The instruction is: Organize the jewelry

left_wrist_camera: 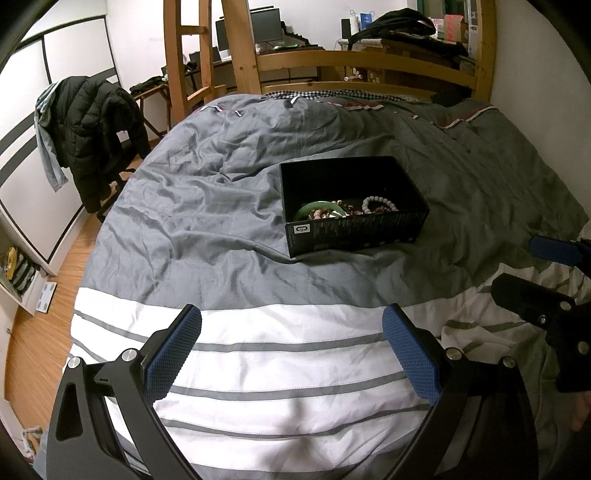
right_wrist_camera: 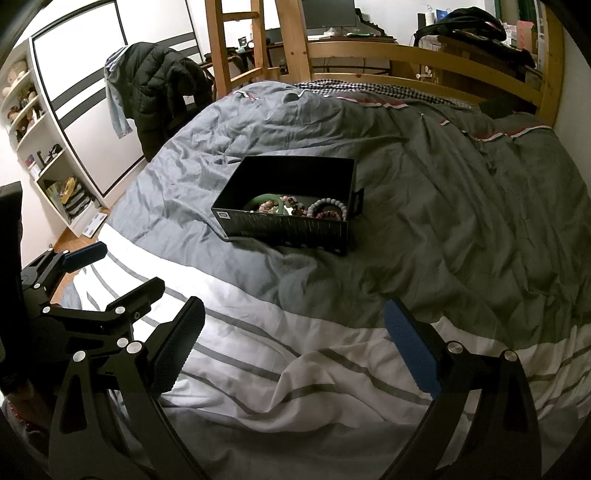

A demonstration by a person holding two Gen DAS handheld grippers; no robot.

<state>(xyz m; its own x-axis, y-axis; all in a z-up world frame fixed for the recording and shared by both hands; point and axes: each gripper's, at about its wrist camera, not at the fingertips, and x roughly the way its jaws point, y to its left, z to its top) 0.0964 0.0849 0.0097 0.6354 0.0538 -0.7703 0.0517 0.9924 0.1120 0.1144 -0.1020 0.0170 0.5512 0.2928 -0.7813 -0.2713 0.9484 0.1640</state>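
Note:
A black open box (left_wrist_camera: 354, 230) sits on the grey duvet in the middle of the bed; it also shows in the right wrist view (right_wrist_camera: 288, 229). Inside lie a green bangle (left_wrist_camera: 314, 209) (right_wrist_camera: 266, 199), a pale bead bracelet (left_wrist_camera: 378, 202) (right_wrist_camera: 328, 204) and other beaded pieces. My left gripper (left_wrist_camera: 291, 328) is open and empty over the white striped part of the duvet, well short of the box. My right gripper (right_wrist_camera: 293, 325) is open and empty, also short of the box. Each gripper shows at the edge of the other's view: the right one (left_wrist_camera: 532, 269), the left one (right_wrist_camera: 122, 269).
The bed has a wooden frame (left_wrist_camera: 369, 61) and ladder (left_wrist_camera: 192, 55) at the far end. A black jacket hangs over a chair (left_wrist_camera: 92, 125) at the left. Shelves (right_wrist_camera: 40, 147) and a wardrobe stand left of the bed. A desk with monitors (left_wrist_camera: 258, 33) is beyond.

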